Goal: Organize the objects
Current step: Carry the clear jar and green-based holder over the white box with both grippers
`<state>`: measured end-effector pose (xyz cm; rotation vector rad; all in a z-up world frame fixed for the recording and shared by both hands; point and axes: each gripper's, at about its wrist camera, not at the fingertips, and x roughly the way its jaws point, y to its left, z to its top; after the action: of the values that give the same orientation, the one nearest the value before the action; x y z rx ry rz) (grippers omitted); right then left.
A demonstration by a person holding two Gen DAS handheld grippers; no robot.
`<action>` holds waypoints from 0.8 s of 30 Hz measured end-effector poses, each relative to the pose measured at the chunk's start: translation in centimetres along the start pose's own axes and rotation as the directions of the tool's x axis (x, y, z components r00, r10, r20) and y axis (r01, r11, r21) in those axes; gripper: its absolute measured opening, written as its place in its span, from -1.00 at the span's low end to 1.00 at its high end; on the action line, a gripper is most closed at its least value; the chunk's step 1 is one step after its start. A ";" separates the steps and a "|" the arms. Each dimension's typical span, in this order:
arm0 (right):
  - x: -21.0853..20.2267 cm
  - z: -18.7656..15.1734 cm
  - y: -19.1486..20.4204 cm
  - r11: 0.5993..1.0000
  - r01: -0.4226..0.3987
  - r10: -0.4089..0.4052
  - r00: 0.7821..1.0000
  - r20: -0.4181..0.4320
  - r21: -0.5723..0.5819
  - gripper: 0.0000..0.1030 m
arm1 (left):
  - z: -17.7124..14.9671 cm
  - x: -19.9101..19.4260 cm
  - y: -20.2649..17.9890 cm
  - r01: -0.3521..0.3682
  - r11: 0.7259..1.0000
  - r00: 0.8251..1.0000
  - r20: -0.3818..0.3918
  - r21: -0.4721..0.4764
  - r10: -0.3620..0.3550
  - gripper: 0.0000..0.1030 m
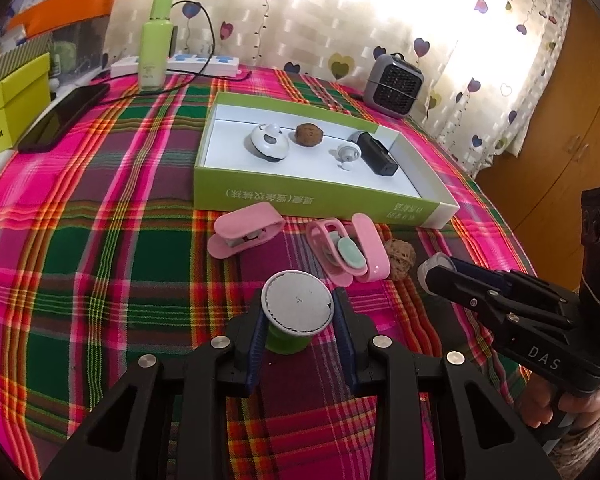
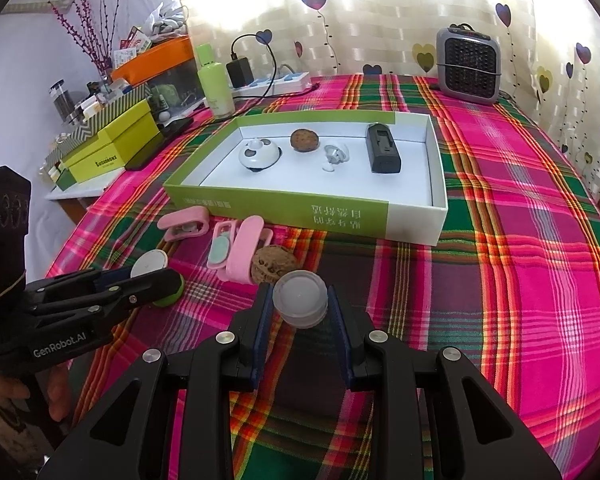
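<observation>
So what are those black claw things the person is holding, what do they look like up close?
Both are matte black plastic tools. The left gripper and right gripper each have two angular arms with triangular cut-outs, silver bolts at the joints, and dark blue ribbed pads lining the fingers. White lettering marks their sides: "DAS" on the right one, "GenRobot.AI" on the left. A hand grips a handle below, with a light patterned sleeve.

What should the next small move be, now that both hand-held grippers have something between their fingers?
Probably carry the left hand-held gripper, shut on the green jar, forward to the open tray. Four things already lie inside, with bare floor left at the front. The clear cap can follow.
</observation>
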<state>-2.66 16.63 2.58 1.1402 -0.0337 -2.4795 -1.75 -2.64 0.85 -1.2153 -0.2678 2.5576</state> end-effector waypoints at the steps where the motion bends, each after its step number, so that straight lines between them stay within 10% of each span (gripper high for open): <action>1: 0.0 0.0 0.0 1.000 -0.001 0.001 1.000 0.001 -0.001 -0.43 | 0.0 0.0 0.0 0.004 1.000 1.000 -0.001 -0.002 -0.004 -0.43; 24: -1.3 3.8 0.0 1.000 -0.007 0.008 0.998 0.069 -0.014 -0.43 | 4.5 -1.0 -1.7 0.061 0.998 0.997 0.055 0.033 -0.063 -0.43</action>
<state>-4.70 16.57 6.08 1.0465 -0.0409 -2.5086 -4.35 -1.58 4.90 -1.1083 -0.2727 2.5360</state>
